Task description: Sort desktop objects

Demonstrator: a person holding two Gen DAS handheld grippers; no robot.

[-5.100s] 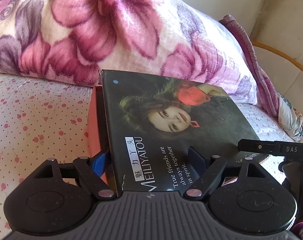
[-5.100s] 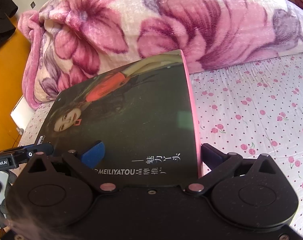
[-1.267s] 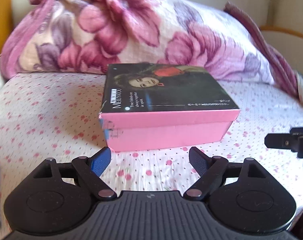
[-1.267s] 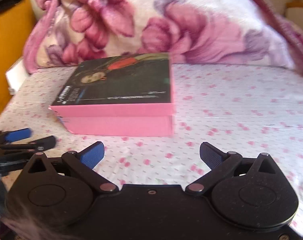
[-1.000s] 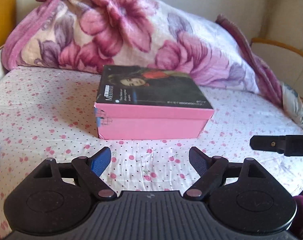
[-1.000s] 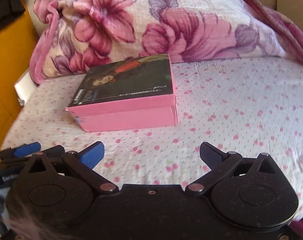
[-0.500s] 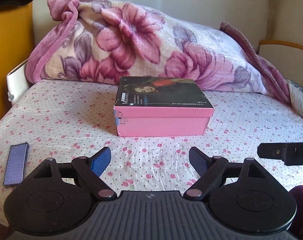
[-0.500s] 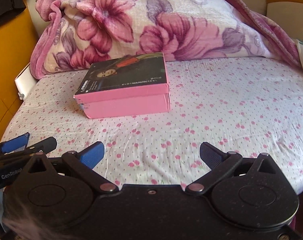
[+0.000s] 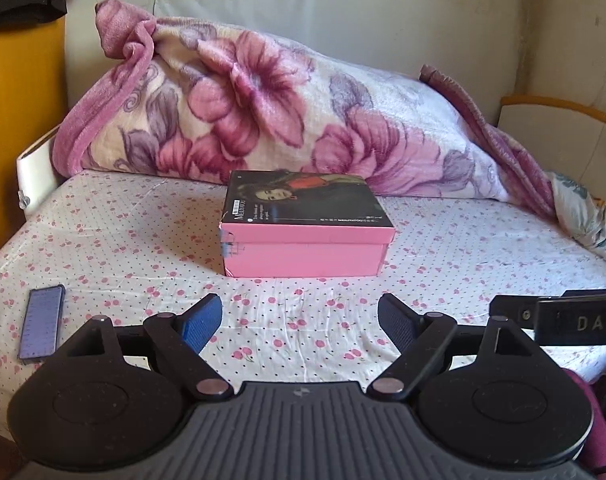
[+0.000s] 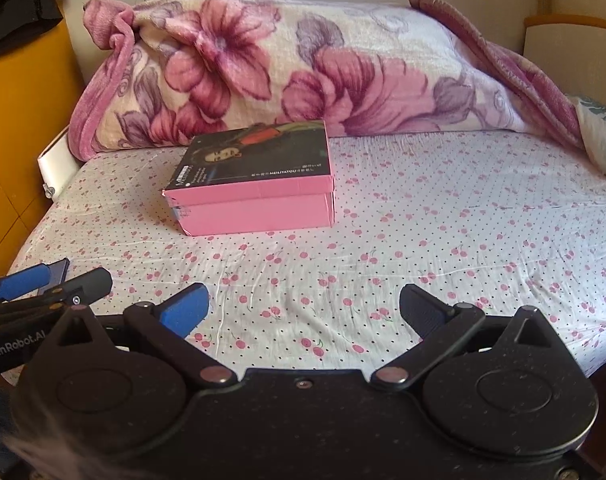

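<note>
A pink box [image 9: 307, 248] with a dark portrait lid stands closed on the cherry-print bedsheet [image 9: 143, 248], in front of the flowered blanket. It also shows in the right wrist view [image 10: 255, 196], left of centre. My left gripper [image 9: 299, 322] is open and empty, well back from the box near the bed's front edge. My right gripper [image 10: 305, 308] is open and empty, also well back from the box. The left gripper's fingers [image 10: 43, 280] show at the left edge of the right wrist view. The right gripper's finger [image 9: 559, 316] shows at the right edge of the left wrist view.
A phone [image 9: 42, 322] lies on the sheet at the front left. A rolled pink flowered blanket [image 9: 263, 120] lies along the back of the bed. A yellow cabinet [image 10: 19, 120] stands at the left. A wooden bed rail [image 9: 559, 108] is at the right.
Both grippers let go of the box and drew back and up from it; the box now stands further off on the bed, and the phone has come into view.
</note>
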